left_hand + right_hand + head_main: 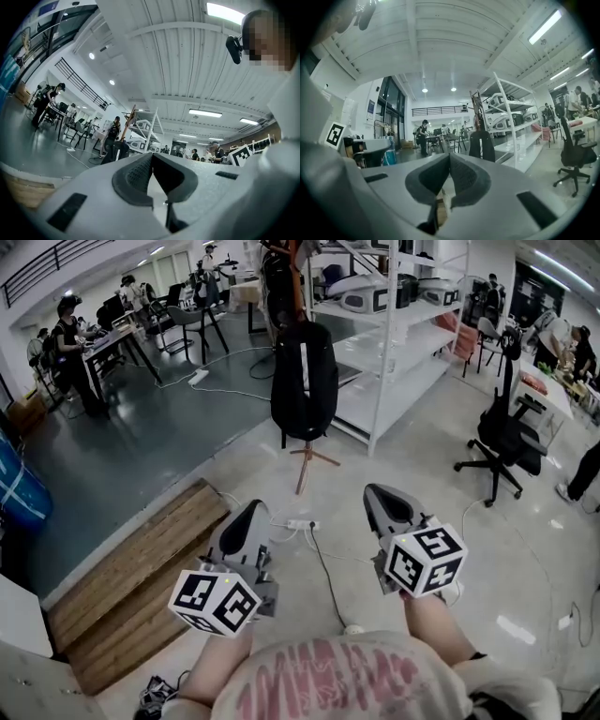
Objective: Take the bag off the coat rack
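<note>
A black backpack (305,381) hangs on a wooden coat rack (307,460) some way ahead on the floor. It also shows far off in the right gripper view as the black bag (482,146) and small in the left gripper view as the bag (118,151). My left gripper (253,512) and right gripper (375,493) are held side by side near my chest, well short of the rack. Both are shut with nothing between the pads.
A white shelving unit (394,343) stands right of the rack. A black office chair (506,442) is further right. A power strip (302,524) with cables lies on the floor ahead. A wooden platform (141,568) is at the left. People work at desks (112,338) far left.
</note>
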Action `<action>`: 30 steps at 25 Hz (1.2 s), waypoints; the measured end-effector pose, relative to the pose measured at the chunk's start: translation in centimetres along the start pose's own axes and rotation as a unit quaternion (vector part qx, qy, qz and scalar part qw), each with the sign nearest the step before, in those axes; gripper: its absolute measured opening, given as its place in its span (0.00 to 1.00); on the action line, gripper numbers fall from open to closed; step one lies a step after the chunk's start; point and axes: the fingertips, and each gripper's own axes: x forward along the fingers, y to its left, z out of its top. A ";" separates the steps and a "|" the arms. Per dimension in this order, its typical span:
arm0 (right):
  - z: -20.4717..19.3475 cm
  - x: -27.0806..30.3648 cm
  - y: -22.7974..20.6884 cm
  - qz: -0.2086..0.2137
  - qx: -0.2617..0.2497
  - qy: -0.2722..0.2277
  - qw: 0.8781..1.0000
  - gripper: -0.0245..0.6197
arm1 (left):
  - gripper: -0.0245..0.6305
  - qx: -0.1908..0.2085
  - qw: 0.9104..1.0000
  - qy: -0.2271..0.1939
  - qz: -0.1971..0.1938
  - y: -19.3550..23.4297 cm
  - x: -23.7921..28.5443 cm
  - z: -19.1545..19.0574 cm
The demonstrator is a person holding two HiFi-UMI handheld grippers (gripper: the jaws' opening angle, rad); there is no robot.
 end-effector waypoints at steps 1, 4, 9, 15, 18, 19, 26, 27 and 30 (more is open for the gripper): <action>-0.1 0.2 0.1 -0.001 0.000 0.002 1.000 0.05 | 0.04 0.001 1.000 0.000 -0.001 0.1 0.0 0.1; -0.2 0.7 0.2 0.001 0.004 0.000 1.000 0.05 | 0.04 0.002 1.000 -0.001 -0.004 0.6 0.2 0.2; -0.3 1.9 -0.5 0.001 0.004 0.002 1.000 0.05 | 0.04 -0.005 1.000 0.002 -0.003 1.6 1.6 -0.2; -1.1 4.2 -2.3 0.003 0.012 0.013 1.000 0.05 | 0.04 -0.018 1.000 0.009 -0.005 2.7 3.9 -1.3; -0.9 6.4 -3.3 0.010 0.005 0.011 1.000 0.05 | 0.04 -0.020 1.000 0.006 -0.001 4.0 5.8 -1.5; -0.7 7.2 -3.8 0.012 0.002 0.008 1.000 0.05 | 0.04 -0.018 1.000 0.004 -0.001 4.4 6.6 -1.5; 0.1 13.5 -9.1 0.024 0.003 0.016 1.000 0.05 | 0.04 -0.022 1.000 -0.007 0.000 6.5 14.5 -1.8; 0.3 14.5 -9.9 0.025 0.003 0.018 1.000 0.05 | 0.04 -0.022 1.000 -0.007 0.001 6.9 15.7 -1.8; 0.9 17.3 -12.2 0.028 0.004 0.019 0.999 0.05 | 0.04 -0.023 1.000 -0.003 0.006 8.1 19.0 -2.2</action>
